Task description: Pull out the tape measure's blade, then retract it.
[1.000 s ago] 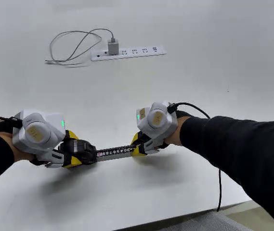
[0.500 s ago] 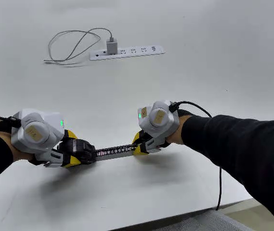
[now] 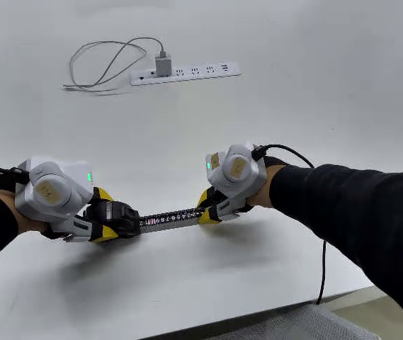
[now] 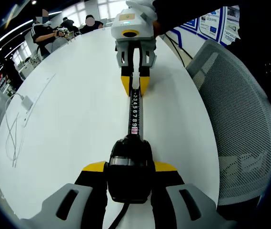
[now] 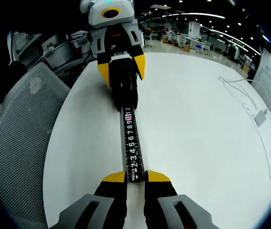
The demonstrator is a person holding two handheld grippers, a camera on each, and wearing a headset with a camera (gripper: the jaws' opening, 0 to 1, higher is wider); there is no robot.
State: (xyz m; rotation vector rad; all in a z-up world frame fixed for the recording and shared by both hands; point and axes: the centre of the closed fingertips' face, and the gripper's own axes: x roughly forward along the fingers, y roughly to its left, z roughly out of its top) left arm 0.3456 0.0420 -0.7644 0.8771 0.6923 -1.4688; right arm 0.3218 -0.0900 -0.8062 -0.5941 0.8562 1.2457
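Near 8 o'clock in the head view, the left gripper (image 3: 109, 216) is clamped across the chunky black plastic tape measure case (image 3: 121, 219), low over the white table (image 3: 272, 106). Its narrow black numbered blade (image 3: 169, 219) runs toward 3 o'clock to the right gripper (image 3: 205, 210), jaws pinched nearly together on the tip. The blade looks thin, springy and likely to snap back, so hold the tip end firmly; the solid case should take a hard squeeze.

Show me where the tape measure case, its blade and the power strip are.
tape measure case (image 4: 129, 164), left gripper view, on the black top of the housing.
blade (image 5: 130, 143), right gripper view, on the numbered face, midway along.
power strip (image 3: 201, 71), head view, on its white body beside the sockets.
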